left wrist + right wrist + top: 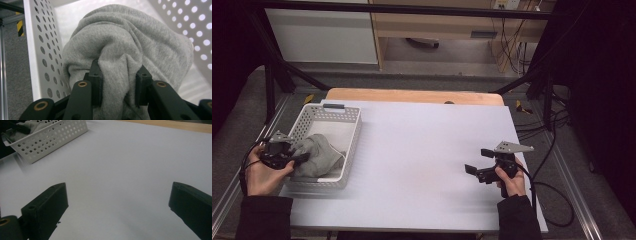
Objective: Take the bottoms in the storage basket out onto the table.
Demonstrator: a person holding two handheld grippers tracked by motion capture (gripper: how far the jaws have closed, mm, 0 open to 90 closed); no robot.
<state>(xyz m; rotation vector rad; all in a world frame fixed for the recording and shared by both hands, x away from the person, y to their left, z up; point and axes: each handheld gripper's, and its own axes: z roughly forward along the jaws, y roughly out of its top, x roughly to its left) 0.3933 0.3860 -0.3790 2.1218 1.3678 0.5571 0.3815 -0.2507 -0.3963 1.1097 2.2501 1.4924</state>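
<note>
The left tool (pixel 117 82) has its jaws pinched on a fold of the grey cloth (pixel 130 47); in the left gripper view the fabric bulges up between the two pads (pixel 96 80) and is squeezed there. The cloth lies bunched inside the white basket (pixel 319 114), towards its near end, and in the high view it rests on the basket floor rather than hanging free. So, as I judge it, the grasp is made and the lift has not begun: the cloth has yet to come out over the perforated wall and onto the tabletop (pixel 422 150).

The basket stands at the left side of the tabletop, with the left hand (pixel 262 172) just outside its near corner. The right tool (pixel 117 202) hovers well apart, over bare surface at the right, its jaws spread wide with nothing between them. It looks ready to help once the cloth is out, perhaps to take a second edge. Where the cloth should end up cannot be told from here.
</note>
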